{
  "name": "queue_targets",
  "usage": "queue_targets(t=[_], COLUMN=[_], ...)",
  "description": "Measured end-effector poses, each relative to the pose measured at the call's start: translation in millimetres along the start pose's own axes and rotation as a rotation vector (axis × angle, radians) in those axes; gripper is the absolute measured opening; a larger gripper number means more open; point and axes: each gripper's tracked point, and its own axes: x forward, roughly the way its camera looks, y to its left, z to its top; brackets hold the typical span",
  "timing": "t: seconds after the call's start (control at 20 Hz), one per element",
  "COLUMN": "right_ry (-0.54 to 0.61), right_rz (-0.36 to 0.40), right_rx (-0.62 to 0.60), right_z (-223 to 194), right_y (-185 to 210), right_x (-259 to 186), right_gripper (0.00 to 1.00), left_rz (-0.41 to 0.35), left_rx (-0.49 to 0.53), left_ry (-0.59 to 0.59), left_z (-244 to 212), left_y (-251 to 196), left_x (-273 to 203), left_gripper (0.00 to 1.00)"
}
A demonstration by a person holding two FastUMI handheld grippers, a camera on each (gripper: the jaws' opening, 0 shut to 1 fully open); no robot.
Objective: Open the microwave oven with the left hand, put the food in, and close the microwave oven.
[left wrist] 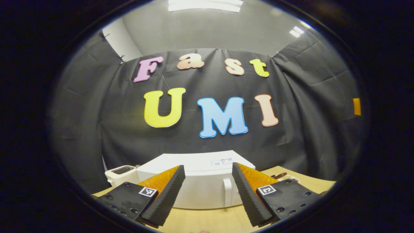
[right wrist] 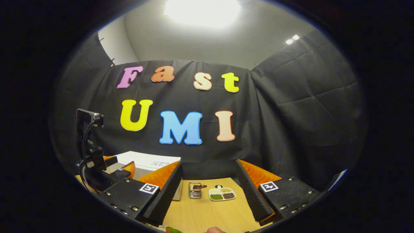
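Both sets of jaws stand wide apart, holding nothing. Left gripper faces the microwave, which sits on the wooden table with its door closed; the vertical handle shows between the fingers, towards the right one. A small white appliance stands just left of the microwave.

Right gripper looks at a divided tray of food and a small metal container beside it, both well ahead on the table. The left gripper shows at the left of the right gripper view, before the microwave.

Handling, judged: door is rigid and hinged, probably latched, so pull by the handle, pinching it across its width; the light oven body may slide if yanked. Tray looks shallow, stiff and light, with loose contents. Grip its rim and keep it level to avoid spilling.

Task not yet started.
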Motion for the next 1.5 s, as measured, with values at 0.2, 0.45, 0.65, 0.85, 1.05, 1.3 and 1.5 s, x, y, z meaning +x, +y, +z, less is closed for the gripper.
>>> queue_targets(t=[0.2, 0.45, 0.65, 0.85, 1.05, 1.3, 1.5], right_ry=[0.006, 0.034, 0.065, 0.089, 0.102, 0.096, 0.094], right_rz=[-0.082, -0.19, -0.252, -0.298, -0.322, -0.335, -0.35], right_rx=[-0.027, -0.065, -0.086, -0.101, -0.115, -0.134, -0.135], right_z=[0.2, -3.2, -10.3, -15.3, -14.6, -9.1, -7.0], right_y=[-7.1, -26.2, -36.2, -45.2, -52.1, -58.1, -65.7], right_x=[-5.7, -11.7, -18.7, -25.7, -26.7, -30.8, -38.0], right_gripper=[0.98, 0.98, 0.98, 0.98, 0.98, 0.98, 0.94], left_rz=[-0.054, -0.114, -0.133, -0.156, -0.166, -0.146, -0.128], left_rx=[-0.005, -0.014, 0.005, 0.019, 0.03, 0.042, 0.034], left_ry=[0.048, 0.114, 0.166, 0.207, 0.256, 0.275, 0.278], left_z=[-32.2, -73.4, -104.1, -129.6, -150.9, -159.9, -161.9], left_y=[-14.8, -37.7, -49.6, -64.2, -75.2, -71.9, -66.6], left_x=[34.5, 68.3, 88.8, 106.0, 117.6, 122.7, 124.0], left_gripper=[0.98, 0.97, 0.97, 0.98, 0.94, 0.63, 0.41])
